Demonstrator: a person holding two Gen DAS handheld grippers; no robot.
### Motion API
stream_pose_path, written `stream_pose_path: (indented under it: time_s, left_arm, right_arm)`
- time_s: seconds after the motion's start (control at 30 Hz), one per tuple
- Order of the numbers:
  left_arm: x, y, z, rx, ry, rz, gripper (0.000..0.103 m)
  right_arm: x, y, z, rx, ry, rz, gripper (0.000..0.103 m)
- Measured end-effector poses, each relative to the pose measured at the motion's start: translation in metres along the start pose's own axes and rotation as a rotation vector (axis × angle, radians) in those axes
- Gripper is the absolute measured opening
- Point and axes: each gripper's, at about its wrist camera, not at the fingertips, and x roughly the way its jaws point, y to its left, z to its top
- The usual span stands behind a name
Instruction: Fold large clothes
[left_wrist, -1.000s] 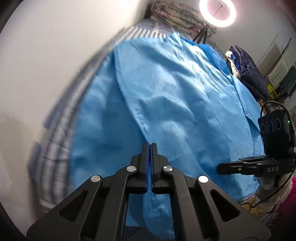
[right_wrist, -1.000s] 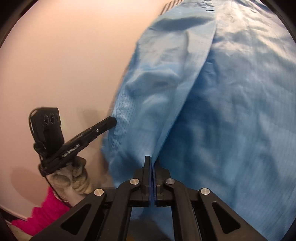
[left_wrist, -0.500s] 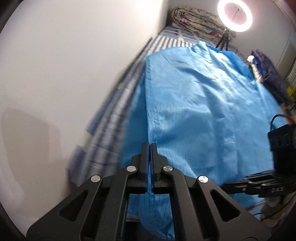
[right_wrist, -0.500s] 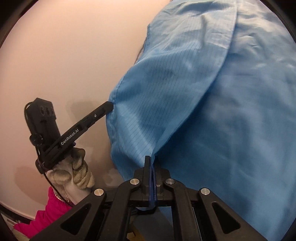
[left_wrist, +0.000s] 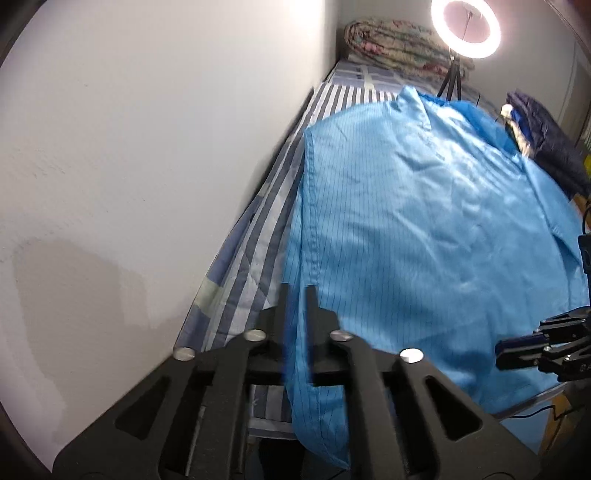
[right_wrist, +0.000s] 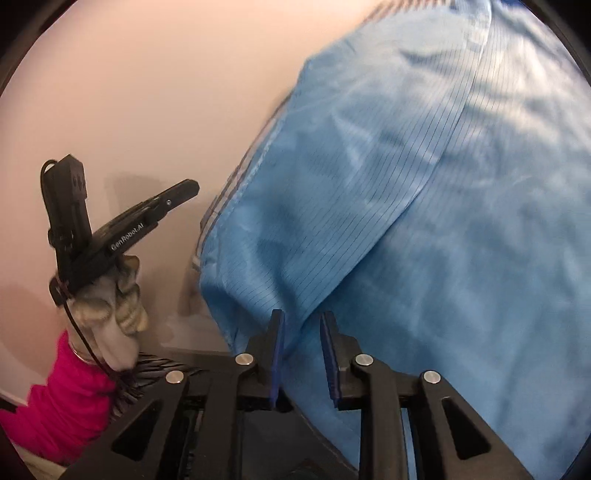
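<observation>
**Both grippers let go of the folded blue garment**

Left wrist view: the left gripper (left_wrist: 297, 295) has just been opening, its jaws apart around the hem of the blue garment (left_wrist: 424, 229), spread on the striped bed (left_wrist: 255, 240) for folding.

Right wrist view: the right gripper (right_wrist: 302, 325) has also just been opening, cloth between unpressed pads. No containers visible.
</observation>
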Motion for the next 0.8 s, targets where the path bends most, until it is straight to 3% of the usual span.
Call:
stream_pose_path:
  time_s: [0.03,0.07,0.2,0.33,0.4,0.5,0.6,0.7,0.8]
  left_arm:
    - [0.001,0.002,0.001,-0.009,0.001,-0.019,0.039]
    - [0.003,0.003,0.002,-0.018,0.003,-0.036,0.051]
    - [0.016,0.007,0.002,-0.046,0.037,-0.077,0.051]
    - [0.029,0.010,-0.001,-0.049,0.067,-0.073,0.051]
    - [0.033,0.012,-0.003,-0.048,0.084,-0.075,0.051]
    - [0.036,0.012,-0.006,-0.033,0.094,-0.064,0.051]
    - [0.041,0.007,-0.010,0.010,0.101,-0.013,0.051]
    - [0.049,0.004,-0.015,0.033,0.124,0.016,0.049]
    - [0.052,0.003,-0.012,0.019,0.114,-0.010,0.049]
  right_arm:
    - [-0.003,0.002,0.001,-0.015,-0.021,-0.033,0.021]
    - [-0.009,-0.001,0.003,-0.026,-0.045,-0.056,0.021]
    - [-0.011,-0.002,0.009,-0.034,-0.096,-0.054,0.021]
    - [0.017,0.004,0.018,-0.079,-0.078,-0.145,0.021]
    - [0.034,0.002,0.015,-0.037,-0.039,-0.099,0.021]
    - [0.045,0.007,0.017,-0.050,-0.053,-0.082,0.020]
    - [0.053,0.014,0.022,-0.047,-0.033,-0.024,0.016]
    - [0.050,0.023,0.020,-0.104,-0.029,-0.055,0.016]
    - [0.042,0.020,0.022,-0.090,-0.038,-0.037,0.017]
